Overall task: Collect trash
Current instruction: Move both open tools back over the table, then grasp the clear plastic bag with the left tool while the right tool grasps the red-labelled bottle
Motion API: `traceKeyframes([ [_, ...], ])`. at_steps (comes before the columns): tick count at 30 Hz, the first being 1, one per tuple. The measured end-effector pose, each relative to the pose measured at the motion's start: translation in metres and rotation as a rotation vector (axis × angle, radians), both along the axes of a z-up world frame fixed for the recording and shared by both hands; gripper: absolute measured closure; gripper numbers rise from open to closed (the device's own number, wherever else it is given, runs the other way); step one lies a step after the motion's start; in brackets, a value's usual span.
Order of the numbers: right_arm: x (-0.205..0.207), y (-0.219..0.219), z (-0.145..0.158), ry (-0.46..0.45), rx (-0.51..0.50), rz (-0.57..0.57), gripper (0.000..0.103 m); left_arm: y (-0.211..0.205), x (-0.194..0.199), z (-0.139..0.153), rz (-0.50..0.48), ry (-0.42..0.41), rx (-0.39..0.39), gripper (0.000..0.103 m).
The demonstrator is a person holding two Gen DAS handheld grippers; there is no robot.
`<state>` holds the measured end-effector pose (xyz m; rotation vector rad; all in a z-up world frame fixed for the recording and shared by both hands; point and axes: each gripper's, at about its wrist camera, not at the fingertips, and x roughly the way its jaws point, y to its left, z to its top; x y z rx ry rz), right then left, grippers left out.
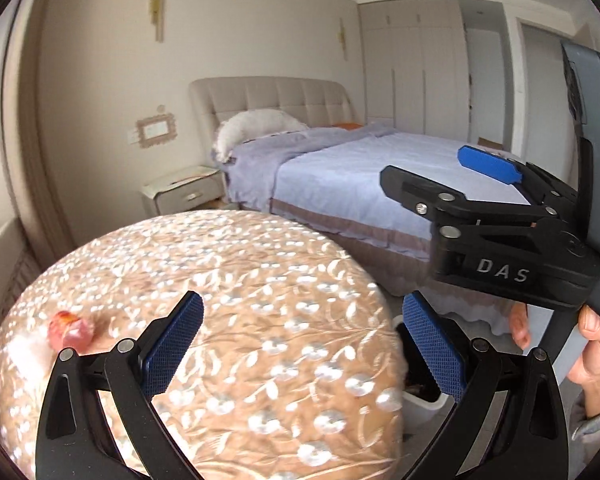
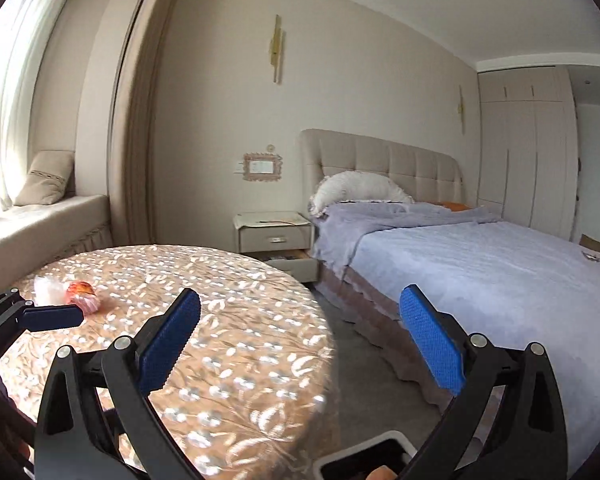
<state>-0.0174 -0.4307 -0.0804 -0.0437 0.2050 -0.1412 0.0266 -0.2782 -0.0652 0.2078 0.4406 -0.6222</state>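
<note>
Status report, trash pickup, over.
Left gripper open, empty. Right gripper open, empty. Wrapper and tissue on table, untouched. Bin below table edge. Path clear.

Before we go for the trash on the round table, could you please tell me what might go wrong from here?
1. The red-orange wrapper and the white fluffy piece touch, so a grasp may catch only one.
2. The left gripper hangs open at the table's near edge, far from both; reaching across could snag the embroidered tablecloth.
3. The bin sits low beside the table, so a carried piece could miss it.
</note>
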Motion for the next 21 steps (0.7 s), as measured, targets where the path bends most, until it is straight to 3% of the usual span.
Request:
traceKeyframes([
  [8, 0.05, 0.114, 0.003, 0.066, -0.043, 0.252, 0.003, 0.135, 0.047, 0.002, 0.256, 0.054, -0.112, 0.005],
  [15, 0.095, 0.194, 0.0, 0.142, -0.041, 0.427, 0.004, 0.231, 0.077, -0.005, 0.448, 0.055, -0.106, 0.005],
  [21, 0.136, 0.241, -0.016, 0.228, -0.089, 0.486, 0.003, 0.266, 0.104, -0.017, 0.539, 0.044, 0.011, 0.005],
])
